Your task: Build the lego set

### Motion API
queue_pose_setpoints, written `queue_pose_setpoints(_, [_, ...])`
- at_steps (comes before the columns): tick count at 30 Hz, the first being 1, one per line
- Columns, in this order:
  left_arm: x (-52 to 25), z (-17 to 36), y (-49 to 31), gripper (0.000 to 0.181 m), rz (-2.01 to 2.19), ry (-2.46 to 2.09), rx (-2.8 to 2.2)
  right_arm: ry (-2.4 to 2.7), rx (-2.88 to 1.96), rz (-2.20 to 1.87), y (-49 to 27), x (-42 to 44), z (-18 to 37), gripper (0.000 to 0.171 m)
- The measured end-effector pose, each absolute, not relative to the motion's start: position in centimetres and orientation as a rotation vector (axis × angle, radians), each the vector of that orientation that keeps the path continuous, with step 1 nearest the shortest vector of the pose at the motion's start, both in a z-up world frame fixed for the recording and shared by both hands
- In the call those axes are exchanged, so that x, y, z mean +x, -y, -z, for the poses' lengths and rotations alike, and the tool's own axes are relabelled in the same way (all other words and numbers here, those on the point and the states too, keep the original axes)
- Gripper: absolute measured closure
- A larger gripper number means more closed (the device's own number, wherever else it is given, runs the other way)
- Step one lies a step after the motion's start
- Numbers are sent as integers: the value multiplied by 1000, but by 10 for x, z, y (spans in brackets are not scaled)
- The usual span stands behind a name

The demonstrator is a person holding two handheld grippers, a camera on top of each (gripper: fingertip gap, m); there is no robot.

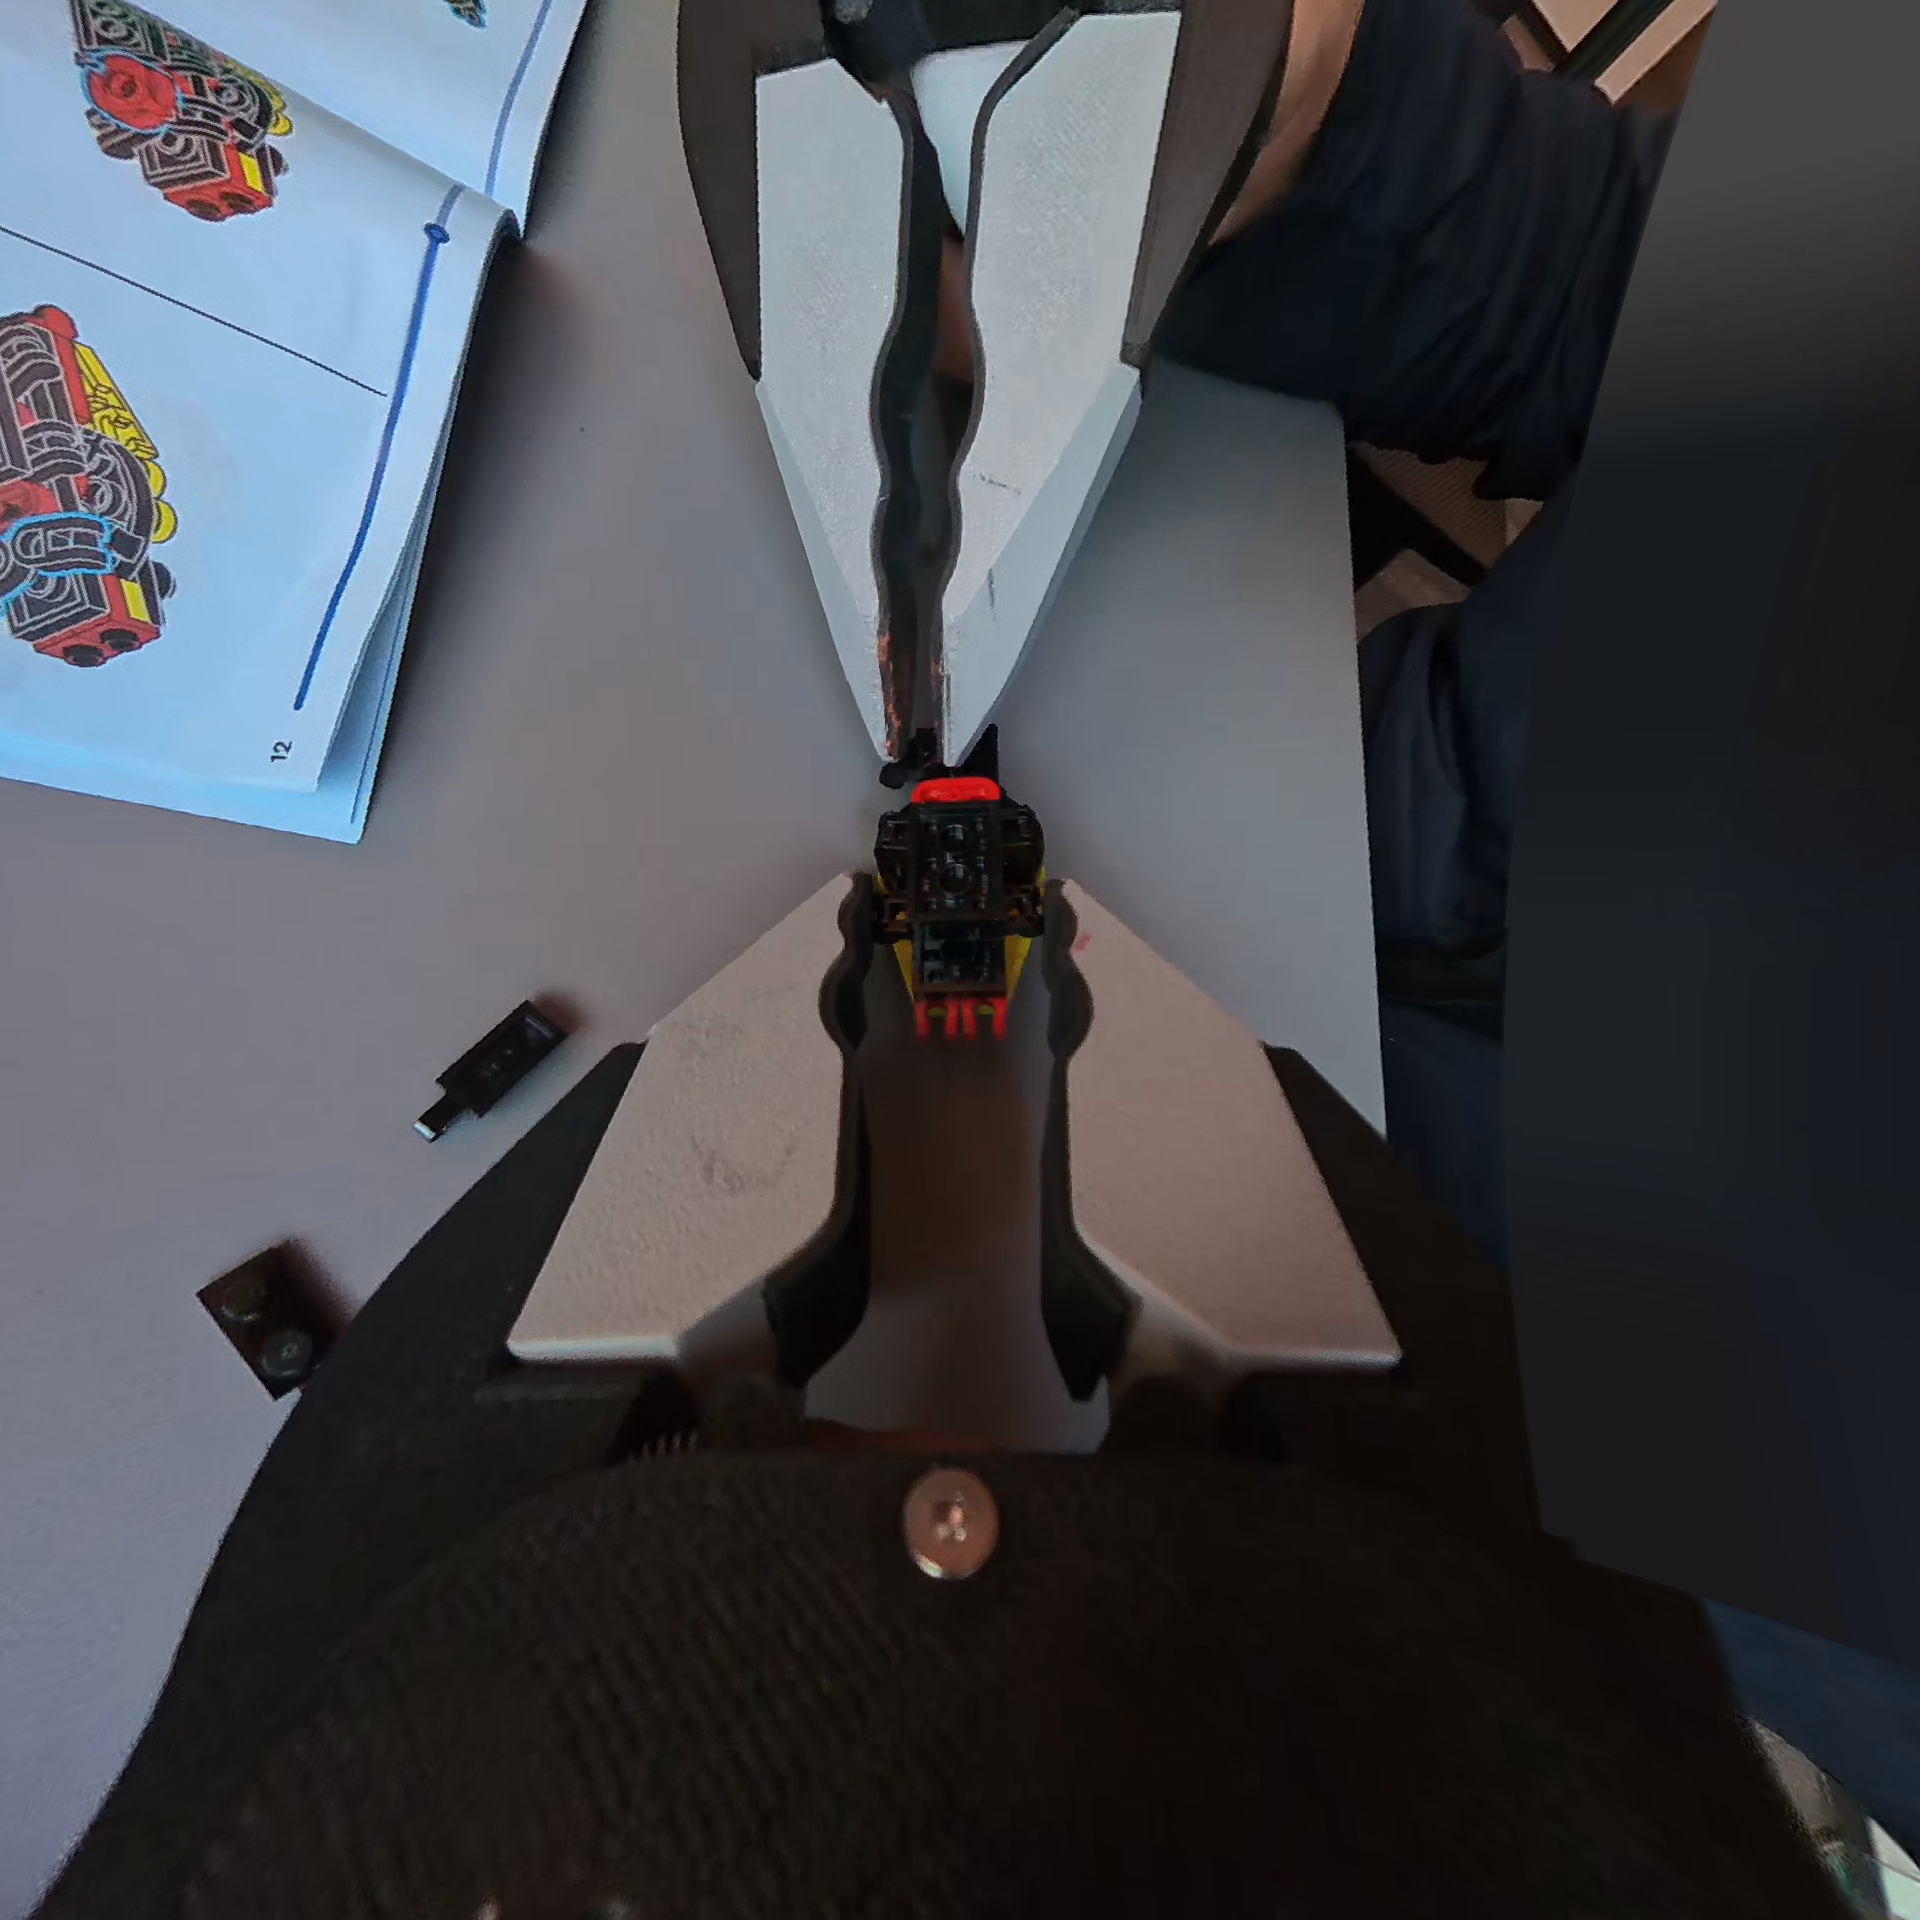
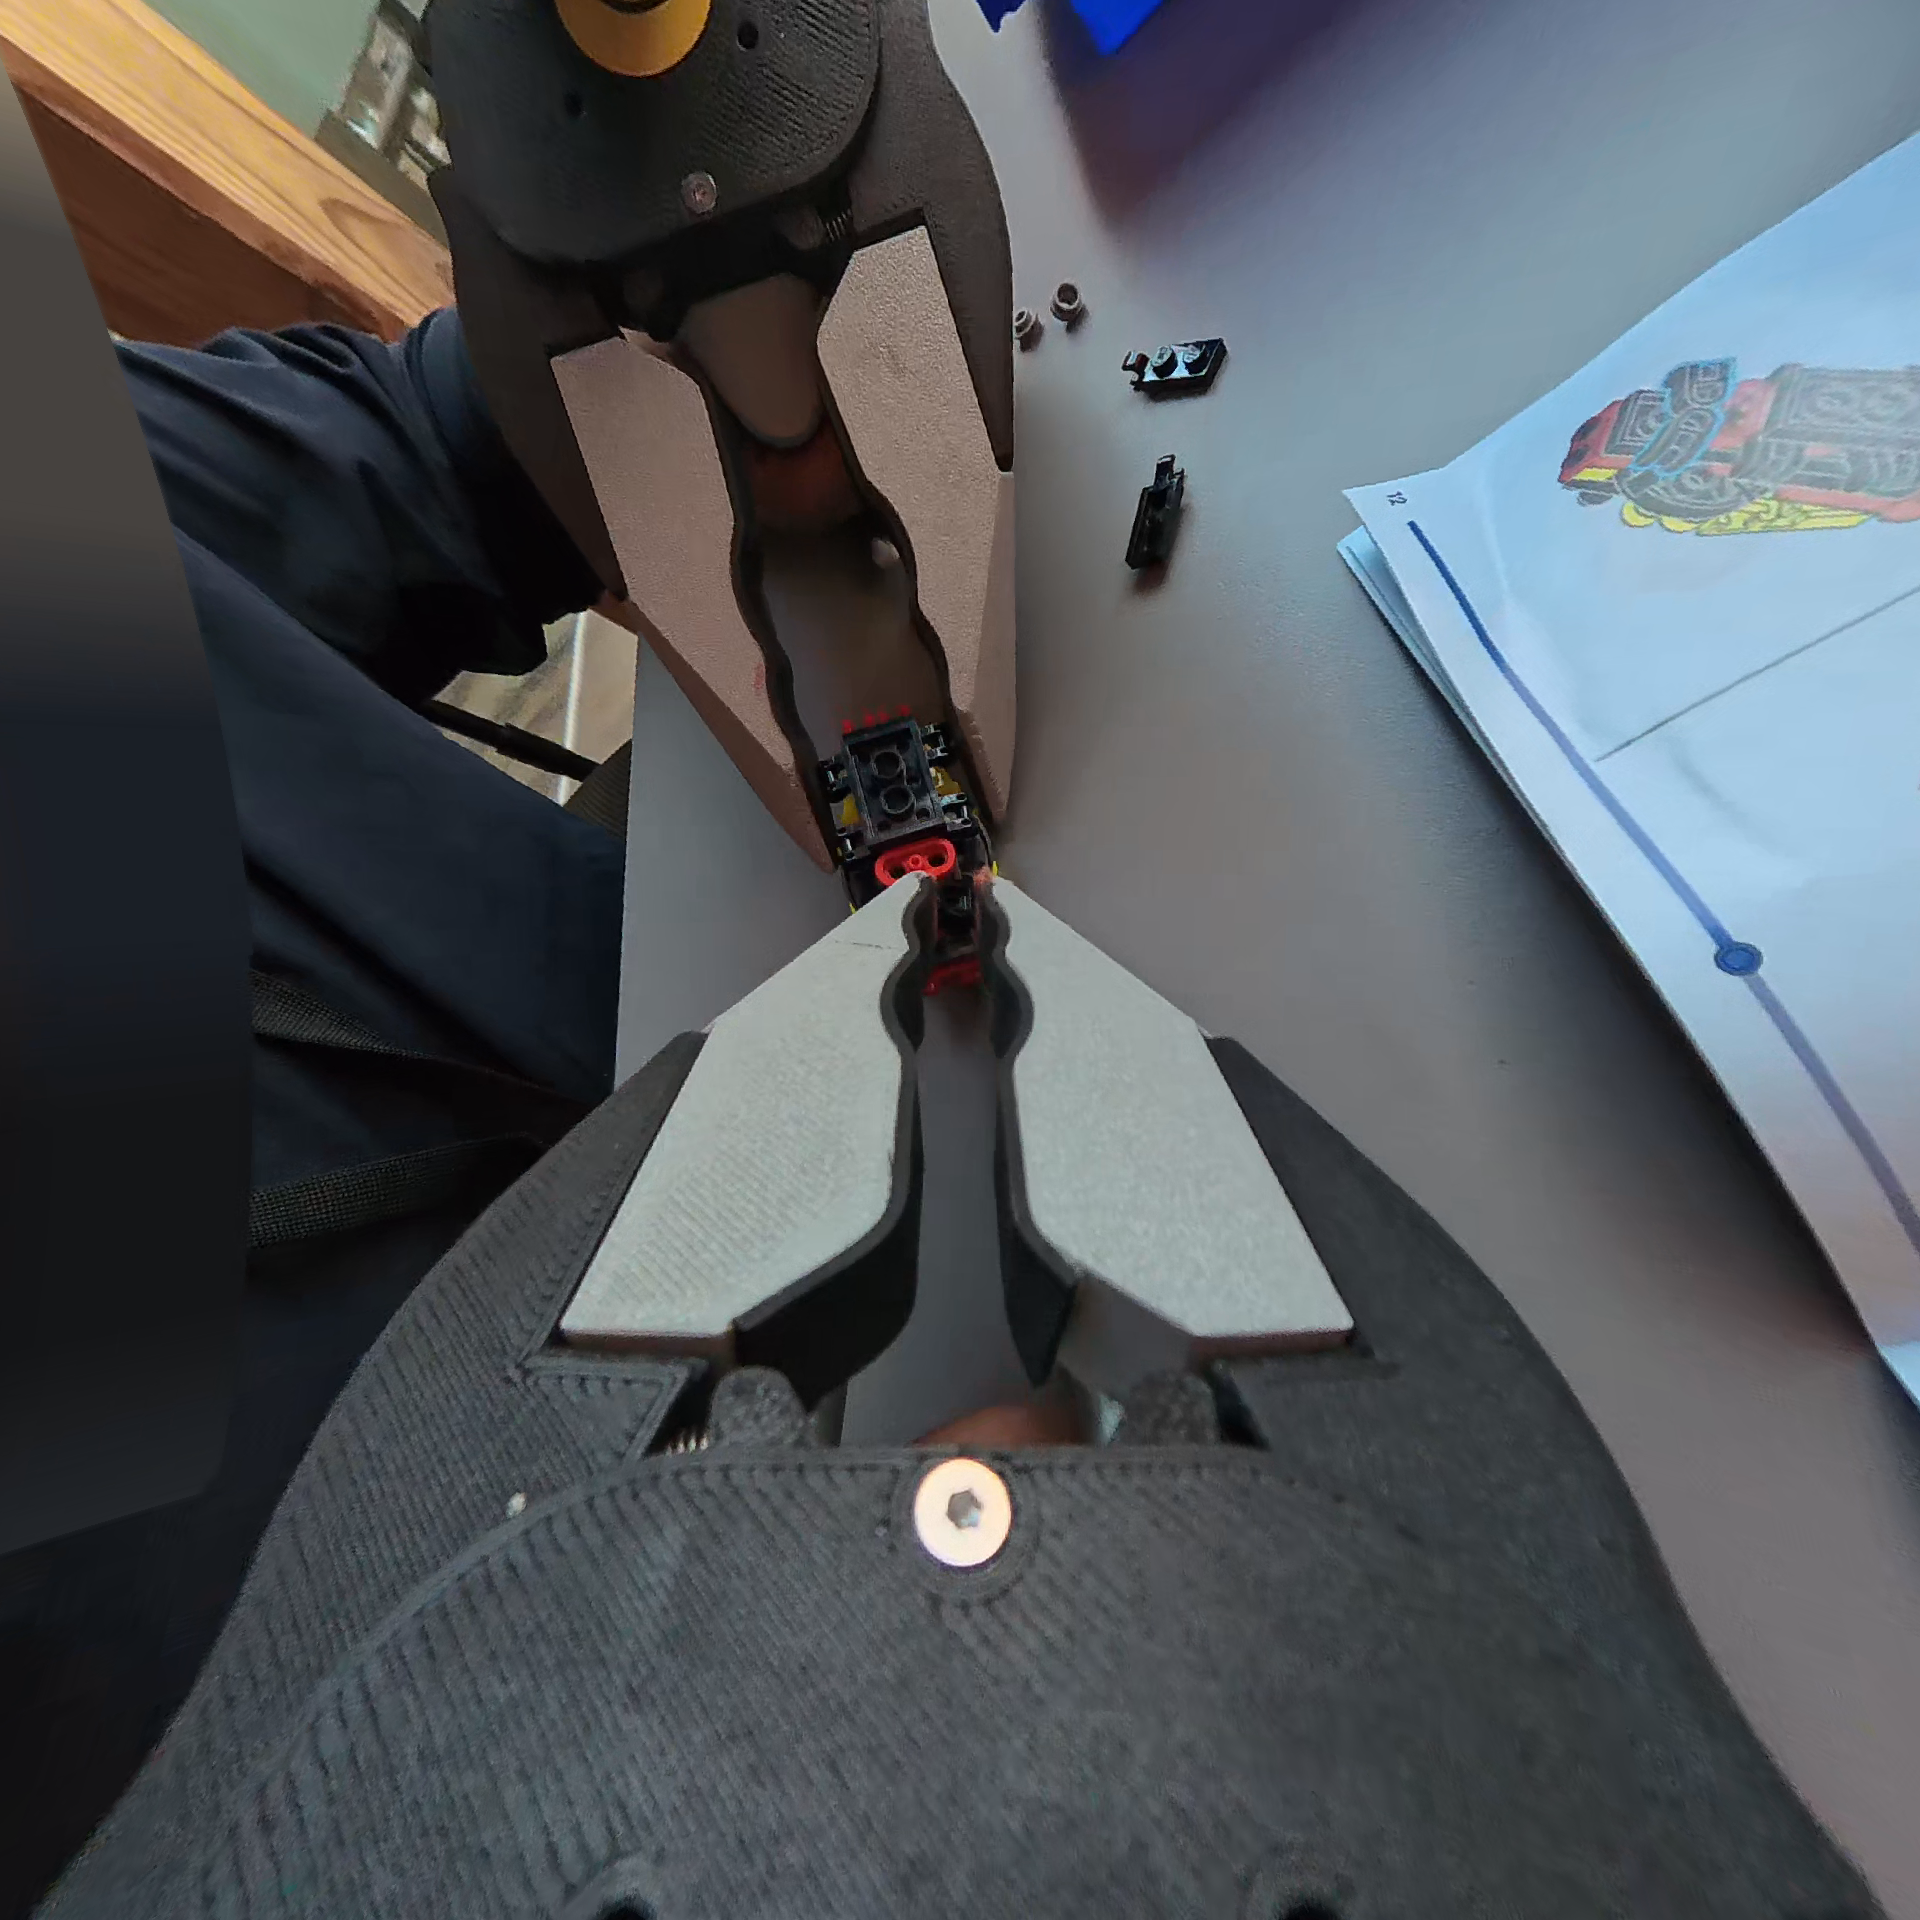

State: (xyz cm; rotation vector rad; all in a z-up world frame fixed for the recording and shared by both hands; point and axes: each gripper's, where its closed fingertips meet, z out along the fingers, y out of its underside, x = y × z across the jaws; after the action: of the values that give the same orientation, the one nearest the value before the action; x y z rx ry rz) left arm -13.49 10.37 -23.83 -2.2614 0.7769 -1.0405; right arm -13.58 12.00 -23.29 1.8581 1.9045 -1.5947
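Observation:
A small Lego model (image 1: 956, 904) of black, yellow and red bricks is held just above the grey table (image 1: 644, 623), near its edge. My left gripper (image 1: 956, 899) is shut on the model's sides; it shows from above in the right wrist view (image 2: 912, 826), with the model (image 2: 894, 784) between its tips. My right gripper (image 2: 956, 883) faces it tip to tip and is shut on a small black and red piece (image 2: 954, 935), which touches the model's red end. In the left wrist view the right gripper (image 1: 923, 746) comes from the top.
An open instruction booklet (image 1: 208, 436) (image 2: 1662, 707) lies beside the grippers. Loose parts lie on the table: a black clip piece (image 1: 499, 1065), a brown plate (image 1: 272, 1322), a black plate (image 2: 1179, 366), two small round studs (image 2: 1049, 312). The table edge (image 1: 1363, 727) and a person's dark clothing are close. My two grippers' fingertips are within a few centimetres of each other.

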Motion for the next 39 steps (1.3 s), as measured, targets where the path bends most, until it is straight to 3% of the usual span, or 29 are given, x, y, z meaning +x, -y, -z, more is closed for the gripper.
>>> queue_pose_setpoints(21, [-137, 237, -105, 151, 1102, -726, -2271, -1831, 1881, 1616, -120, -139, 233, 168])
queue_pose_setpoints(39, [-134, 239, -99, 151, 1016, -831, -2249, -2276, 1843, 1584, -112, -132, 232, 166])
